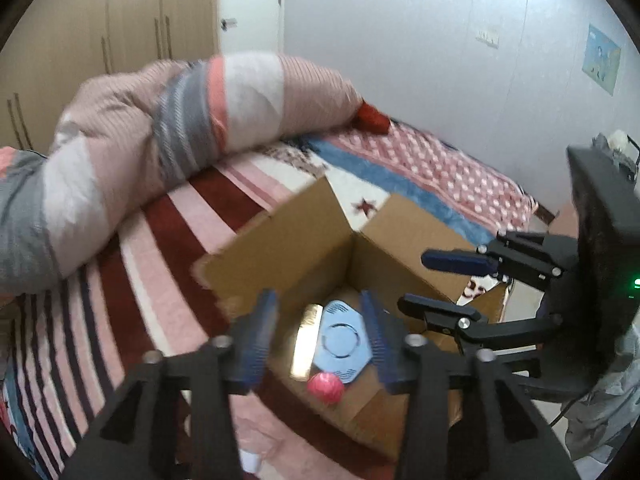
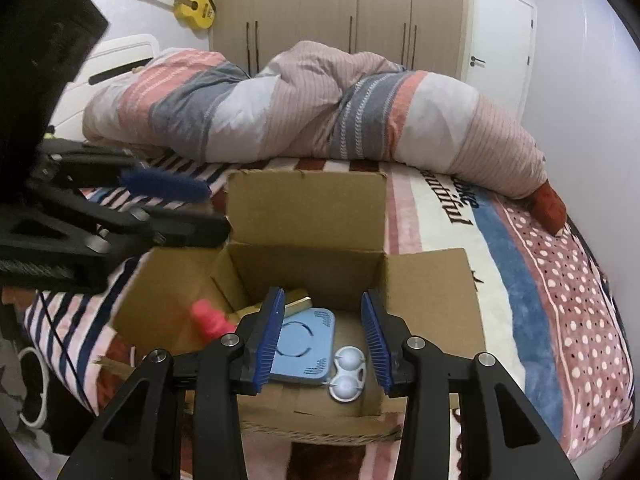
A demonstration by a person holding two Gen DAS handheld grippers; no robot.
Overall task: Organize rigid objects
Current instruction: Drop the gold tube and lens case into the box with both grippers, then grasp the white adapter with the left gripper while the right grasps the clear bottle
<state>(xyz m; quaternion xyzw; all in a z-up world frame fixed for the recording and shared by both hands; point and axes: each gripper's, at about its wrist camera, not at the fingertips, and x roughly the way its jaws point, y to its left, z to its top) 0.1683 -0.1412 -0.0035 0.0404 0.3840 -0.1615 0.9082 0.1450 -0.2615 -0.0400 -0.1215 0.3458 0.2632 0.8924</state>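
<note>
An open cardboard box (image 1: 304, 240) (image 2: 304, 208) stands on the bed. Inside lie a light blue flat device (image 1: 342, 340) (image 2: 304, 344), a gold bar-shaped object (image 1: 306, 336) (image 2: 298, 300), and a white two-ball piece (image 2: 347, 372). A pink ball (image 1: 326, 387) shows in the box, blurred in the right wrist view (image 2: 208, 318). My left gripper (image 1: 320, 336) is open and empty above the box; it also shows in the right wrist view (image 2: 188, 208). My right gripper (image 2: 326, 336) is open and empty over the box; it also shows in the left wrist view (image 1: 440, 280).
The box sits on a striped and dotted bedspread (image 1: 152, 248) (image 2: 560, 300). A rolled quilt (image 1: 160, 132) (image 2: 320, 112) lies behind it, with a red item (image 1: 372, 118) (image 2: 550, 206) at its end. Wardrobes (image 2: 340, 12) and a yellow guitar (image 2: 188, 0) line the wall.
</note>
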